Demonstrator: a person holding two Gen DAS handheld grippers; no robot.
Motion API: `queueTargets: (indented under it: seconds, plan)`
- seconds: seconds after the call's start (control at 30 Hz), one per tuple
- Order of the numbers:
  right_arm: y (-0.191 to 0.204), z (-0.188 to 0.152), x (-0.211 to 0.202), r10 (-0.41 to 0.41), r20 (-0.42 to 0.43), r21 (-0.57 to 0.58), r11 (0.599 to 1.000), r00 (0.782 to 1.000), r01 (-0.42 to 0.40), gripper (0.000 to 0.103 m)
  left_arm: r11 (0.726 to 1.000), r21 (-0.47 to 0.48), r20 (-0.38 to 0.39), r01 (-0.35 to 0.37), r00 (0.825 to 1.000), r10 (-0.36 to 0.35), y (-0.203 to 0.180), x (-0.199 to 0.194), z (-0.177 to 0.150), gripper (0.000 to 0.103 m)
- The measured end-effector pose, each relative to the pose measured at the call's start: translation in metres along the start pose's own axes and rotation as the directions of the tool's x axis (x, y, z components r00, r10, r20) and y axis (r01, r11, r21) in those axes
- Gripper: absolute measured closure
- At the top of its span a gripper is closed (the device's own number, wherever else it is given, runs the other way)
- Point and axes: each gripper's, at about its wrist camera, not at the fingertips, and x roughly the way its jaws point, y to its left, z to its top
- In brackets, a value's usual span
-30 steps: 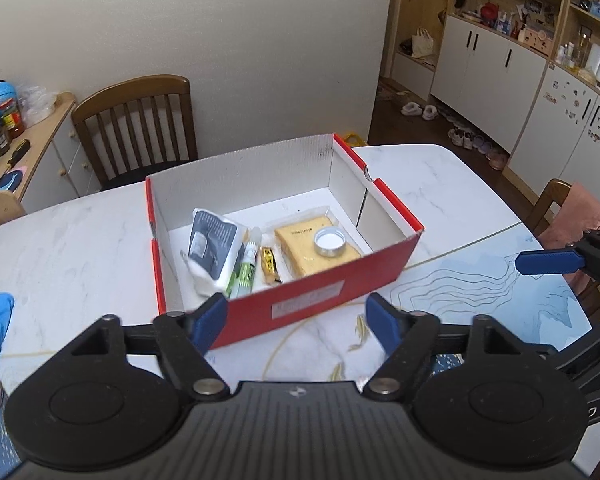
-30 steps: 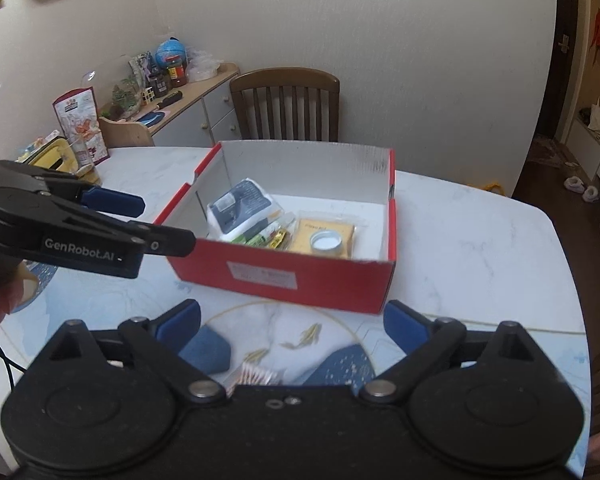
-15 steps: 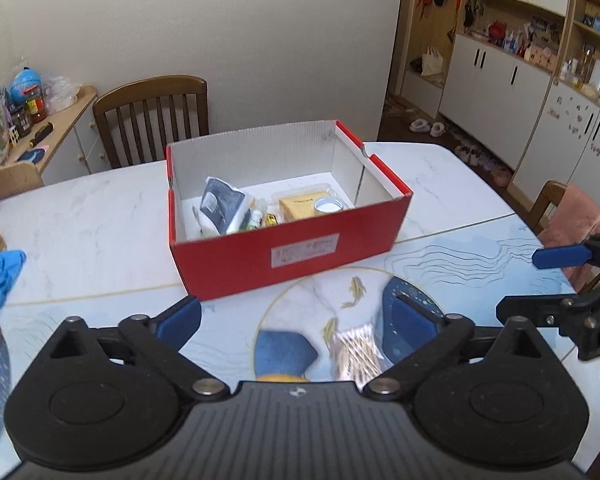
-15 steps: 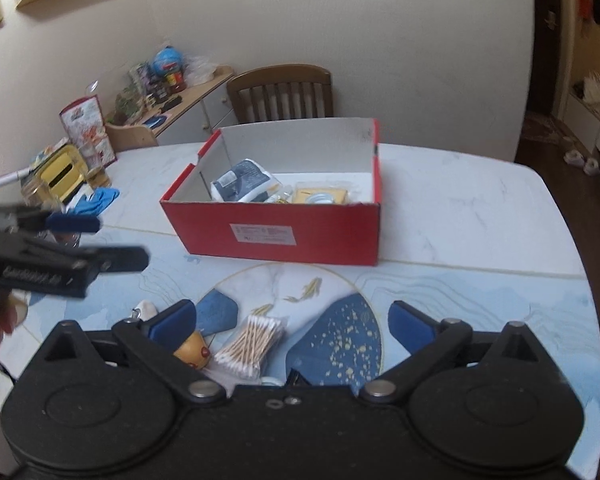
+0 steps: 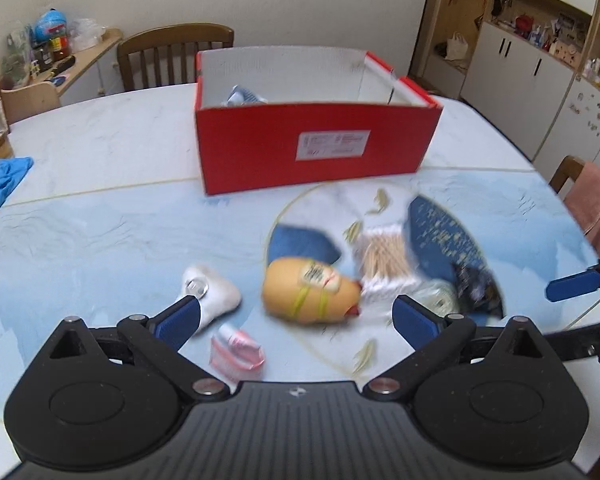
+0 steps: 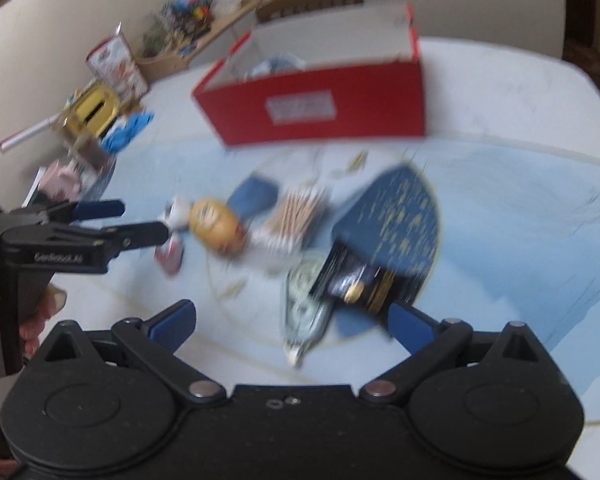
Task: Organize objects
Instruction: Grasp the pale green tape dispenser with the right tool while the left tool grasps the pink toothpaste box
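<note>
Left gripper (image 5: 296, 314) fingers wide apart, empty, above yellow oval pouch (image 5: 308, 290). Right gripper (image 6: 290, 320) same, over black packet (image 6: 356, 280). Red cardboard box (image 5: 316, 152) beyond on table (image 5: 100, 220).

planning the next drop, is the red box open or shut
Open: the red box has no lid, its white inner walls show, and a packet pokes above its front wall.

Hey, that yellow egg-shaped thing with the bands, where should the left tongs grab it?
Probably across the yellow egg-shaped thing's rounded middle, from above. It lies on its side on the table, just ahead of the open left tongs.
</note>
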Motion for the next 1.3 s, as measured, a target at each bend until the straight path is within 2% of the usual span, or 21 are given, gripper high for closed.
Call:
queueTargets:
  seconds: [0.3, 0.63, 0.77, 0.93, 1.07, 1.23, 1.3]
  plan:
    - [0.02, -0.029, 0.03, -0.069, -0.021, -0.102, 0.993, 0.997, 0.066, 0.002, 0.997, 0.0, -0.022, -0.082, 0.996, 0.082, 0.008, 0.022, -0.031, 0.0]
    - [0.016, -0.036, 0.06, -0.109, -0.074, -0.059, 0.993, 0.991, 0.105, 0.012, 0.994, 0.001, -0.036, -0.112, 0.993, 0.112, 0.011, 0.041, -0.05, 0.0]
    - [0.024, -0.034, 0.066, -0.149, -0.051, -0.1, 0.985, 0.988, 0.143, 0.012, 0.99, 0.004, -0.043, -0.14, 0.989, 0.14, 0.012, 0.046, -0.053, 0.0]
    - [0.034, -0.03, 0.075, -0.201, -0.024, -0.149, 0.969, 0.979, 0.195, 0.012, 0.99, -0.033, -0.034, -0.136, 0.99, 0.135, 0.017, 0.049, -0.053, 0.0]
    - [0.037, -0.025, 0.081, -0.232, -0.009, -0.138, 0.964, 0.973, 0.229, 0.016, 0.989, -0.039, -0.022, -0.142, 0.99, 0.141, 0.017, 0.052, -0.052, 0.001]
    - [0.039, -0.02, 0.087, -0.285, 0.011, -0.157, 0.946, 0.958, 0.283, 0.023, 0.989, -0.044, -0.026, -0.139, 0.99, 0.138, 0.016, 0.052, -0.049, 0.007]
    - [0.039, -0.018, 0.088, -0.294, 0.016, -0.15, 0.944, 0.956, 0.293, 0.026, 0.99, -0.038, -0.024, -0.135, 0.991, 0.135, 0.014, 0.051, -0.048, 0.017]
